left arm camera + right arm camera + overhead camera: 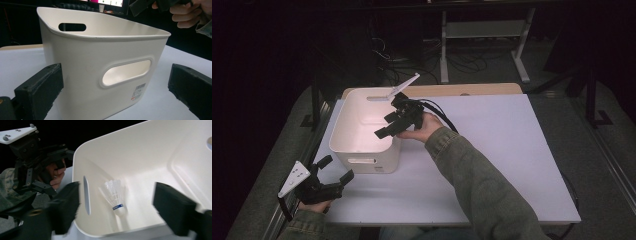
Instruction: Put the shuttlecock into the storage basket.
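White plastic bin (362,131) sits on the pale surface (492,165), at about 10 o'clock from the middle of it in the high view. It has a long handle hole in each short wall & a small sticker low on the near wall, seen in the left claw view.

Inside the bin is a white shuttlecock (115,196) w/ a blue band round its cork. In the right claw view it is between the 2 black jaws but touches neither; its cork end points down, feathers up toward 11 o'clock. Can't tell if it is on the bin floor or in the air.

Right claw (393,124) hangs over the bin's right rim, at 3 o'clock of the bin, tips aimed down & in. Its jaws are spread wide, let go, nothing pinched. A hand (419,127) in a green sleeve holds it, w/ a black cable trailing back.

Left claw (336,168) is low at 7 o'clock of the bin, near the surface's front-left corner, apart from the bin. Its jaws are wide too, grasping nothing; in its own view the bin's near wall stands between the 2 pads w/ gaps on both sides. A grey 3-corner plate sits on its back end.
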{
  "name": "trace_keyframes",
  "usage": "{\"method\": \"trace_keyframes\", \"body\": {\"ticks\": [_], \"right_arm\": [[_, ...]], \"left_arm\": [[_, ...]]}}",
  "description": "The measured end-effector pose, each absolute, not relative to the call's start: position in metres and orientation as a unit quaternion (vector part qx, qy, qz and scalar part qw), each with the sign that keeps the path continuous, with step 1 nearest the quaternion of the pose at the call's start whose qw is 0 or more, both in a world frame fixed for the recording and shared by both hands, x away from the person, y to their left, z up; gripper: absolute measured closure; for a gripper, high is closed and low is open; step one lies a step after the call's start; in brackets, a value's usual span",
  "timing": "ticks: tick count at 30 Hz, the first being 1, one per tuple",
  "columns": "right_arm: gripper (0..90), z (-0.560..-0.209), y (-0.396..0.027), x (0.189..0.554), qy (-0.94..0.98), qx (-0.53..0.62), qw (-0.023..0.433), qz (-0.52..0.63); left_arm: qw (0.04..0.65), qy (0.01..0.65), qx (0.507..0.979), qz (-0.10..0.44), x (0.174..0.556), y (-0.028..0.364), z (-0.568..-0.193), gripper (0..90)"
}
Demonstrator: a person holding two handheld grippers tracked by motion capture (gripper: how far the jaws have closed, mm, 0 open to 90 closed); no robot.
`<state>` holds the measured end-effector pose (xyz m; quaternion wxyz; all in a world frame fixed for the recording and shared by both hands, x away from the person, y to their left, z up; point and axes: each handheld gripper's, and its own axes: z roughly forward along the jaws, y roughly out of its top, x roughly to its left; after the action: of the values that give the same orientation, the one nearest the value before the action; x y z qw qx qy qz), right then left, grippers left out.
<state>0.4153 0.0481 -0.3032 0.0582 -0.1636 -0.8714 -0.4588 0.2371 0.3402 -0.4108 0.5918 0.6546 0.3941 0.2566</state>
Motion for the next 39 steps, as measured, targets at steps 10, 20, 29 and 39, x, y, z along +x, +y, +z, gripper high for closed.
{"method": "trace_keyframes", "body": {"ticks": [10, 20, 29, 39], "right_arm": [[0.0, -0.298, 0.035, 0.413, -0.865, -0.168, 0.045, -0.47], [0.0, -0.299, 0.012, 0.412, -0.855, -0.18, 0.036, -0.485], [0.0, -0.3, -0.014, 0.405, -0.843, -0.2, 0.032, -0.499], [0.0, -0.301, -0.039, 0.4, -0.833, -0.21, 0.015, -0.511]], "left_arm": [[0.593, 0.392, 0.654, 0.258, 0.237, 0.34, -0.411, 0.0], [0.594, 0.392, 0.654, 0.258, 0.237, 0.34, -0.411, 0.0], [0.596, 0.395, 0.651, 0.257, 0.237, 0.339, -0.411, 0.0], [0.592, 0.394, 0.653, 0.259, 0.237, 0.34, -0.411, 0.0]]}}
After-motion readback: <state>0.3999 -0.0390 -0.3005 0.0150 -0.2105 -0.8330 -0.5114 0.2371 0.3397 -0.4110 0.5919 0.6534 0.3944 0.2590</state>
